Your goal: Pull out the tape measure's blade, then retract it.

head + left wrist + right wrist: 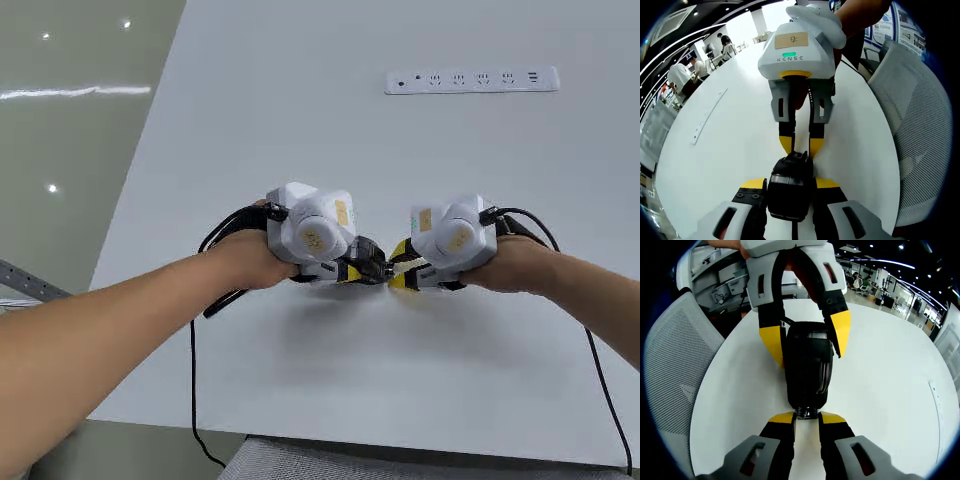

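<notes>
At the lower centre of the head view, the two tools meet nose to nose, low over the white surface [420,150]. The left tool [790,183] is clamped on the black case of the tape measure [809,365], one jaw on either side. The right tool [807,418] is closed narrow on the end tab of the blade [406,264]; a short pale length of blade is exposed between the tools. On this evidence the pull-out has barely begun. To perform it well, keep the case grip firm and the case level. Draw the right tool straight away along the blade's own line, toward the right of the head view, without twist. A sideways load may kink the blade or slip the tab from the jaws. For retraction, guide the tab back rather than release it at full extension. The surface lies bare to the right and toward the top of the head view, where a power strip [472,80] sits well apart. The near edge of the surface runs close below the tools, with a mesh chair [300,462] beyond it. A cable [192,360] hangs over that edge at lower left.
</notes>
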A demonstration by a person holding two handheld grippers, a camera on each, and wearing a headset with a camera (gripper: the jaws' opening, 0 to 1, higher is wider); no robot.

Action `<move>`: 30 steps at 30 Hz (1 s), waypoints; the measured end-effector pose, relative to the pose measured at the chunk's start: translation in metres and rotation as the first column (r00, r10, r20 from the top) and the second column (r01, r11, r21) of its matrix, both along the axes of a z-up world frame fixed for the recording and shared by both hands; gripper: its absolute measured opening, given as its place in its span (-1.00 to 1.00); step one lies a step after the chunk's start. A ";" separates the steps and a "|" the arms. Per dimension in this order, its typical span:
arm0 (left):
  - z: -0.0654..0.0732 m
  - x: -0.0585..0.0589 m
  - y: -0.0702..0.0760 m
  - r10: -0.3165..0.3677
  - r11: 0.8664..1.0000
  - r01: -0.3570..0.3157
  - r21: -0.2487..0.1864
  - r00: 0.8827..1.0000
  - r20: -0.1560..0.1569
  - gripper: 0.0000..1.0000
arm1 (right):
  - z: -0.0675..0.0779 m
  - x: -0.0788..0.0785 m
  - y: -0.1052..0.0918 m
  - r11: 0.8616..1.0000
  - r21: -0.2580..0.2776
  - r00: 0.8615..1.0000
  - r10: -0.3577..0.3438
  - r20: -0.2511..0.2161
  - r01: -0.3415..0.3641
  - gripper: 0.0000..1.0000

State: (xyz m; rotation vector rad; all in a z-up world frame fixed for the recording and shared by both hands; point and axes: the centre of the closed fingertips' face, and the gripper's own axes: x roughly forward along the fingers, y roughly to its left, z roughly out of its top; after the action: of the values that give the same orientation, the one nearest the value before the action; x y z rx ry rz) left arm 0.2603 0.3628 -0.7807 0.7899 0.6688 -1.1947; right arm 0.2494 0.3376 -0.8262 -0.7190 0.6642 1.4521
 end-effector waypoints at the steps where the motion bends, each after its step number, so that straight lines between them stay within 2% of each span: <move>1: 0.000 0.000 0.000 -0.001 1.000 0.001 0.001 1.000 -0.001 -0.37 | 0.000 0.000 0.000 1.000 0.000 1.000 -0.001 0.001 0.001 -0.72; 18: 0.000 0.000 0.000 -0.031 0.999 0.032 0.023 0.999 -0.016 -0.43 | 0.001 0.002 -0.003 1.000 0.021 1.000 -0.006 0.001 0.006 -0.77; 30: 0.001 0.000 0.001 -0.028 0.999 0.028 0.029 0.999 -0.023 -0.44 | 0.004 0.002 -0.007 0.998 0.055 0.999 -0.034 -0.036 0.036 -0.80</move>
State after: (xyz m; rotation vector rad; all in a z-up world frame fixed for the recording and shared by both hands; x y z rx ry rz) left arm 0.2605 0.3634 -0.7801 0.8133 0.6974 -1.2233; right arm 0.2510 0.3309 -0.8223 -0.6377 0.6576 1.4482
